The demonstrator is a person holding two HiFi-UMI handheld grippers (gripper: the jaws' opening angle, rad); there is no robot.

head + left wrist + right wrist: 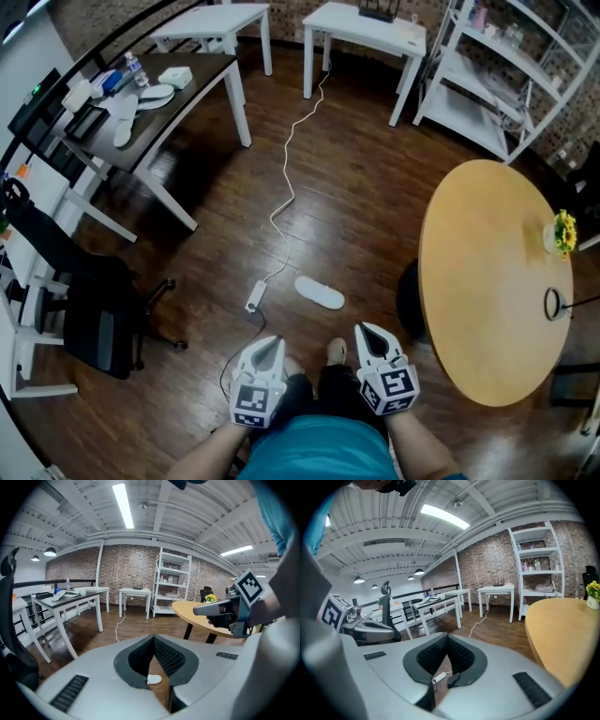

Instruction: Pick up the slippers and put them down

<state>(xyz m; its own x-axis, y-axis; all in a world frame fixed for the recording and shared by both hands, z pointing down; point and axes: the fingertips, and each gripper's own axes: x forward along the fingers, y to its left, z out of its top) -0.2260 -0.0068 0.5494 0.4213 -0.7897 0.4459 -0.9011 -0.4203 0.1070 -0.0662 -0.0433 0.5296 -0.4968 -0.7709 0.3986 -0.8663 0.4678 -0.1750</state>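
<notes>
I find the left gripper [273, 341] and right gripper [362, 328] with fingers together and empty; pickup not begun, I judge, so next open and descend to the slipper [320, 292].

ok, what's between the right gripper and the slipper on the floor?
Nothing: only bare wood floor between right gripper and slipper, per the head view.

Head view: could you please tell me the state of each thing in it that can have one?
White flat slipper: lying on the dark wooden floor, apart from both grippers.
Left gripper: shut, empty.
Right gripper: shut, empty.
White power strip: on the floor, white cable attached.
Yellow flowers: upright on the round wooden table.
</notes>
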